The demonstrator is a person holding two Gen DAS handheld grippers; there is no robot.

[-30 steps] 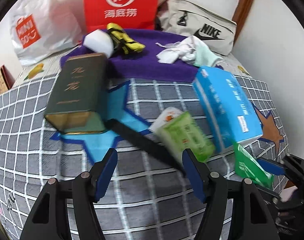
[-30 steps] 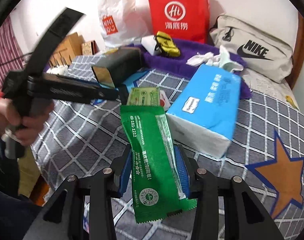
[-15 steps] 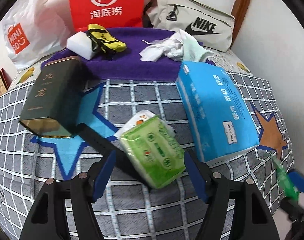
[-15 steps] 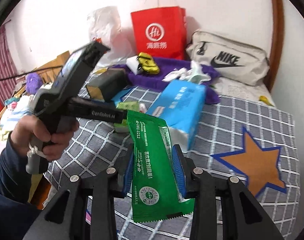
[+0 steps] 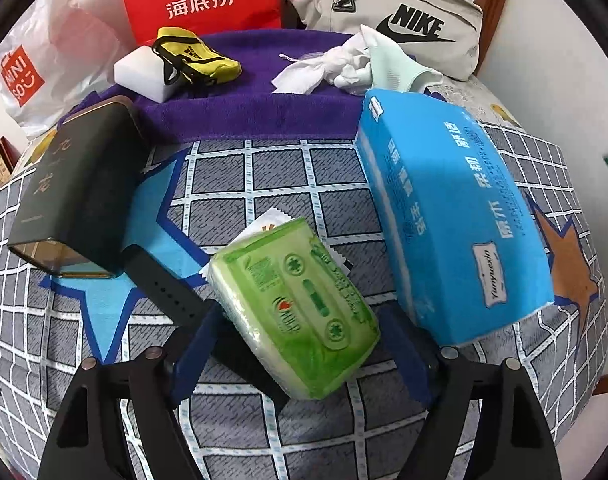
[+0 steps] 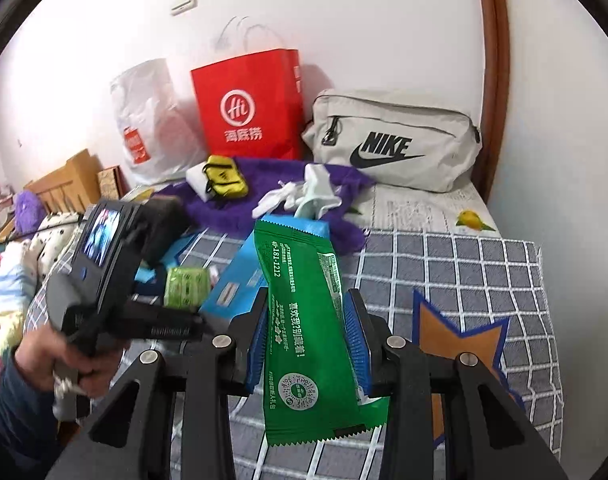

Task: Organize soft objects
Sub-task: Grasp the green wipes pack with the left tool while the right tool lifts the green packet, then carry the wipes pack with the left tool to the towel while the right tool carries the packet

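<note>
A light green pack of wipes (image 5: 295, 308) lies on the checked bedspread (image 5: 263, 184), partly over a white sachet (image 5: 263, 224) and a black strap (image 5: 163, 288). My left gripper (image 5: 299, 354) straddles the near end of this pack. Its jaws are opening, and the pads stand just off the pack's sides. My right gripper (image 6: 308, 320) is shut on a dark green foil packet (image 6: 304, 320) and holds it upright, above the bed. A big blue tissue pack (image 5: 452, 216) lies to the right of the wipes.
A dark green tin (image 5: 79, 192) lies at the left. Behind is a purple towel (image 5: 255, 108) with a white block (image 5: 139, 72), a yellow pouch (image 5: 195, 60) and white cloths (image 5: 344, 64). A red paper bag (image 6: 247, 108), a Nike bag (image 6: 396, 144) and a white plastic bag (image 6: 151, 120) line the wall. A hand (image 6: 63, 364) holds the left tool.
The left gripper came forward and down until the green wipes pack lay between its widening fingers. The right gripper rose and tipped upward with the green packet still in it.
</note>
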